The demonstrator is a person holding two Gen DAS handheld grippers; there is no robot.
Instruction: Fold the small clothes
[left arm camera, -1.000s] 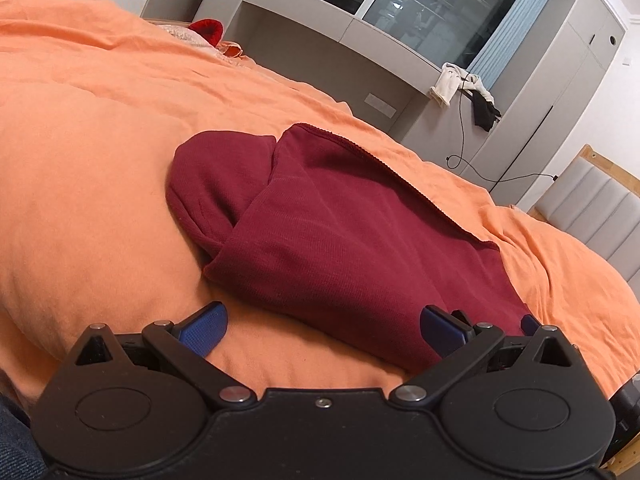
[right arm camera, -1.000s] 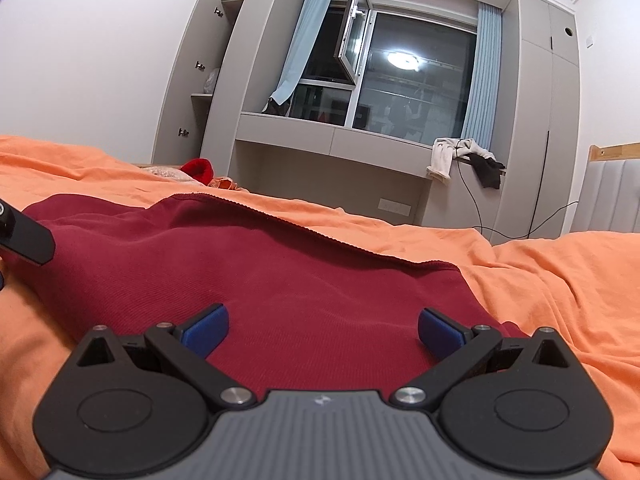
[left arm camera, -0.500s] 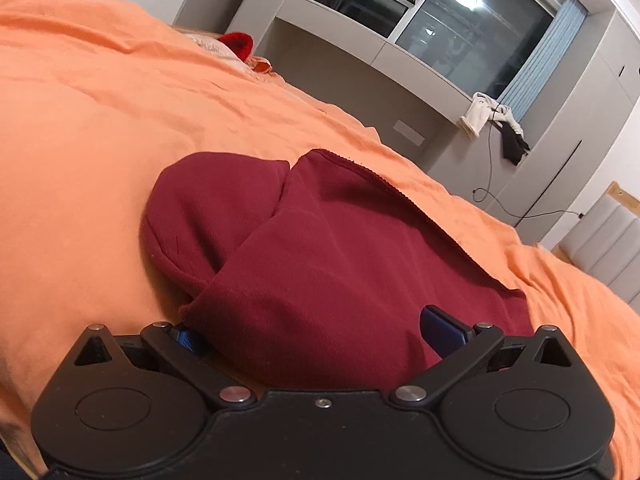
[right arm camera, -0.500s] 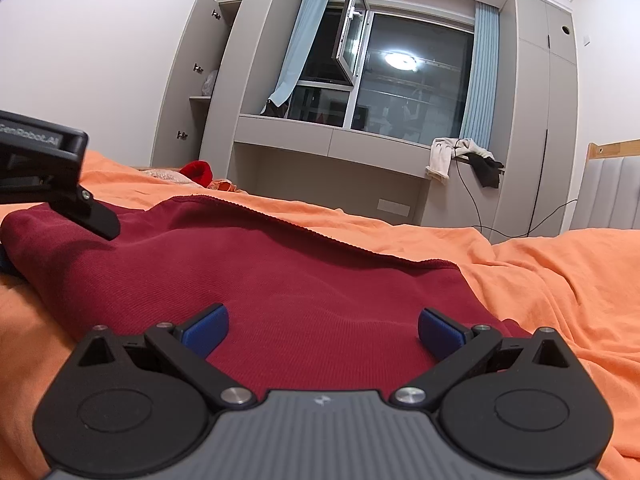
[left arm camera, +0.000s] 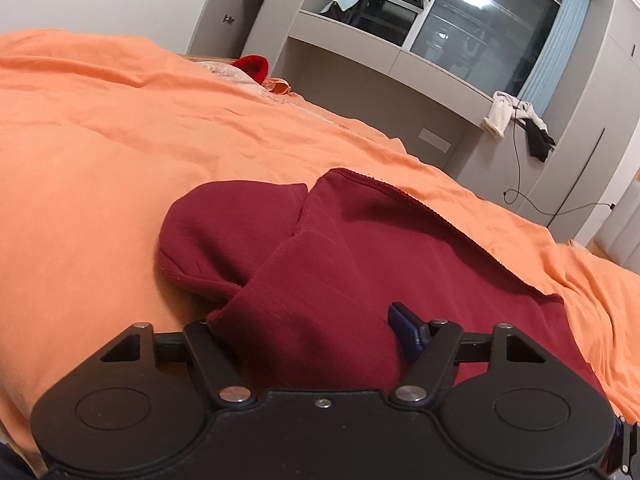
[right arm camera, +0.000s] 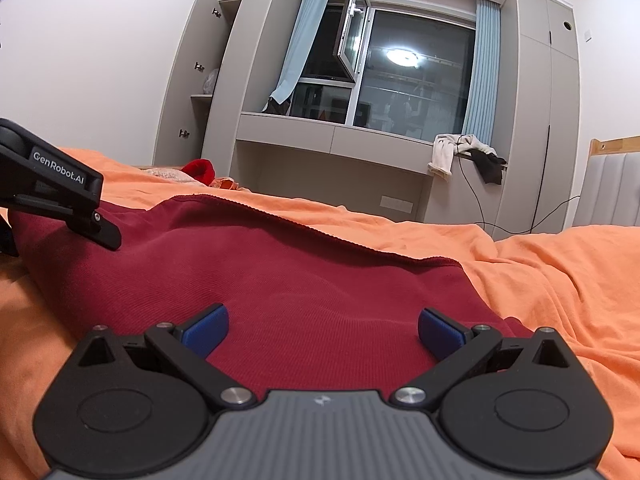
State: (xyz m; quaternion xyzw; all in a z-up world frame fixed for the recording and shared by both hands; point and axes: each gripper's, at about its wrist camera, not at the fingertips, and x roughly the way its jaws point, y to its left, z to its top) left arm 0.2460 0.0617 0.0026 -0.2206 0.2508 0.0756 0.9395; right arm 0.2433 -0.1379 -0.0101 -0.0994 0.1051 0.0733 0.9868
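Note:
A dark red knit garment (left arm camera: 360,264) lies partly folded on the orange duvet (left arm camera: 100,152), a rounded flap sticking out at its left. My left gripper (left arm camera: 308,332) has its jaws around the near left corner of the garment; the fabric bulges between them and hides the left pad, while the right blue pad (left arm camera: 404,332) presses into it. In the right wrist view the garment (right arm camera: 300,280) spreads ahead. My right gripper (right arm camera: 322,330) is open, both blue pads wide apart over the near edge. The left gripper's body (right arm camera: 56,188) shows at far left.
The orange duvet (right arm camera: 540,272) covers the bed all around. A red item (left arm camera: 252,66) and patterned cloth lie at the far edge. Grey cabinets and a window shelf (right arm camera: 340,136) with hanging clothes (right arm camera: 464,156) stand beyond. A padded headboard (right arm camera: 612,188) is at right.
My left gripper moved forward onto the garment's near left corner and its jaws narrowed around the fabric. The right gripper has stayed open in place.

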